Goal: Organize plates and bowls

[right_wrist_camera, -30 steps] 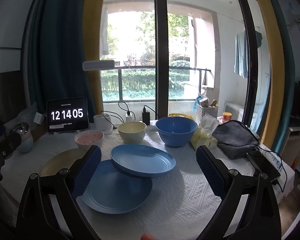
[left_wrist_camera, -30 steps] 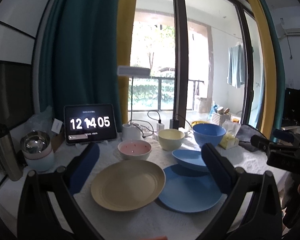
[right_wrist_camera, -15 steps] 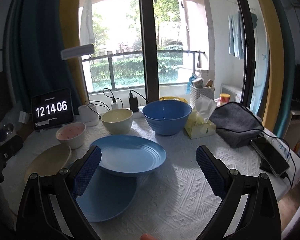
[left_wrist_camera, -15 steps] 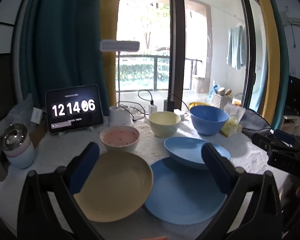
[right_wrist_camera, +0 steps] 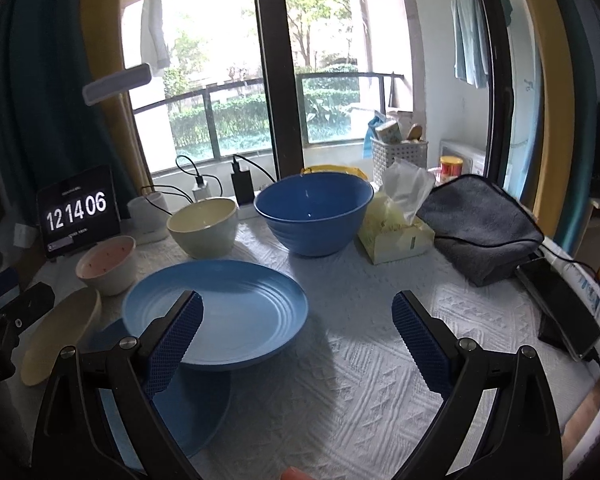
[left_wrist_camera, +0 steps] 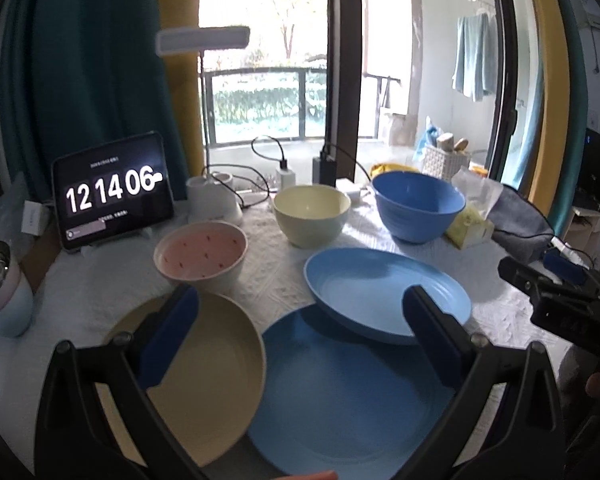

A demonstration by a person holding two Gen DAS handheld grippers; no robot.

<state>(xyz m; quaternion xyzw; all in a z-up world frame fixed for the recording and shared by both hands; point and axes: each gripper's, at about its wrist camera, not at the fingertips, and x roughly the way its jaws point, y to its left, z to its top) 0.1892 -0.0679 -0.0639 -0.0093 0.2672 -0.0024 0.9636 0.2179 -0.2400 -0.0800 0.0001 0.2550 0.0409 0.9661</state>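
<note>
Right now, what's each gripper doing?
Left gripper: open, holding nothing.
Right gripper: open, holding nothing.

Lighting: daylight from window (right_wrist_camera: 312, 92), blown out in left view. Curtains (left_wrist_camera: 80, 72) dim. Soft shadows under plates (right_wrist_camera: 220, 312) on desk (right_wrist_camera: 360, 360). Quality: fisheye bending, dark corners; slight motion blur.

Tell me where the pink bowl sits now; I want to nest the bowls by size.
The pink bowl stands left of centre in the left wrist view, in front of the clock tablet, just behind the yellow plate and left of the cream bowl.
</note>
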